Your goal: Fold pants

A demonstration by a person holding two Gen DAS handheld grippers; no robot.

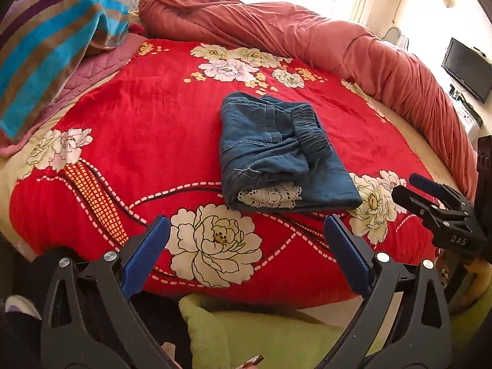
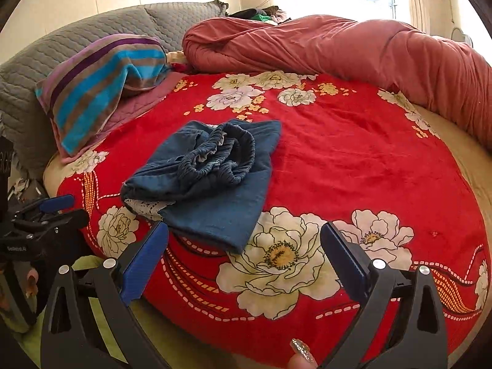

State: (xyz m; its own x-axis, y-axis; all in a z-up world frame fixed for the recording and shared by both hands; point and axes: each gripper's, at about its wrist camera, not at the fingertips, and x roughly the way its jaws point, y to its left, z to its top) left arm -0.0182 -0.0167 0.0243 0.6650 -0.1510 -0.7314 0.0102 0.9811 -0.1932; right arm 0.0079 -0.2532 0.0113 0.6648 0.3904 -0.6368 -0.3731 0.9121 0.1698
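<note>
Left wrist view, reading from its left edge: a striped towel lies far off to the left of the left gripper, whose blue pads stand spread wide and hold nothing; straight ahead of it, a little right of centre, the pants rest on the red floral blanket as a compact denim bundle, elastic waistband bunched on top and a strip of white lace showing at the near edge; further right the right gripper hovers beside the bundle's near right corner, apart from it, and a rolled pink quilt runs along the far side of the bed. Right wrist view confirms that gripper's pads are likewise spread and empty, with the pants ahead and to its left, the near corner lying just beyond its left pad. Folding appears all but finished; a tidy close would likely mean flattening the puckered waistband and tucking the lace under, each gripper pinching only the top layer so the stack beneath does not slide
</note>
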